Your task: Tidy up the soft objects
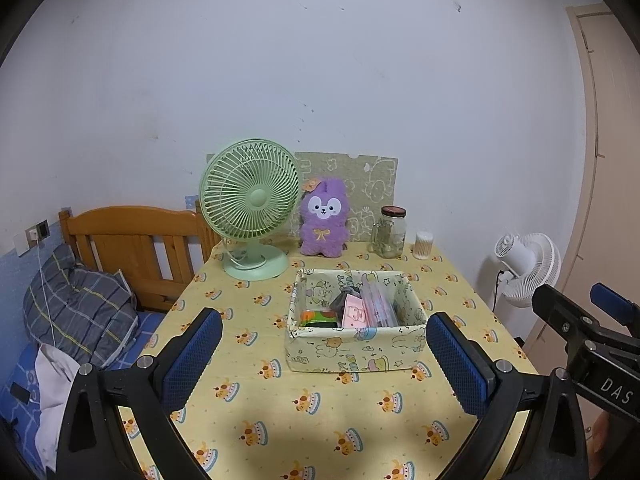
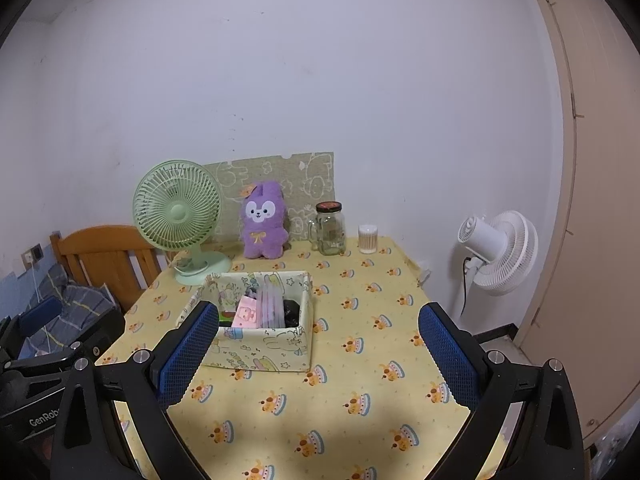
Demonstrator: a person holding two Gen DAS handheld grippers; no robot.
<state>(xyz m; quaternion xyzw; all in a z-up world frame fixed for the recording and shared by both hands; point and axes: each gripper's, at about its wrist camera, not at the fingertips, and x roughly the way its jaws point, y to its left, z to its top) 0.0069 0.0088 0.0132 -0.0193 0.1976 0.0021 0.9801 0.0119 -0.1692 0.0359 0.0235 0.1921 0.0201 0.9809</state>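
A purple plush toy sits upright at the back of the table against a green board; it also shows in the right wrist view. A fabric storage box with cartoon prints stands mid-table and holds a pink card, a striped pouch and a green packet; it shows in the right wrist view too. My left gripper is open and empty, near the table's front, in front of the box. My right gripper is open and empty, to the right of the box.
A green desk fan stands back left of the plush. A glass jar and a cotton-swab tub stand at the back right. A wooden bed headboard is left of the table, a white floor fan to the right.
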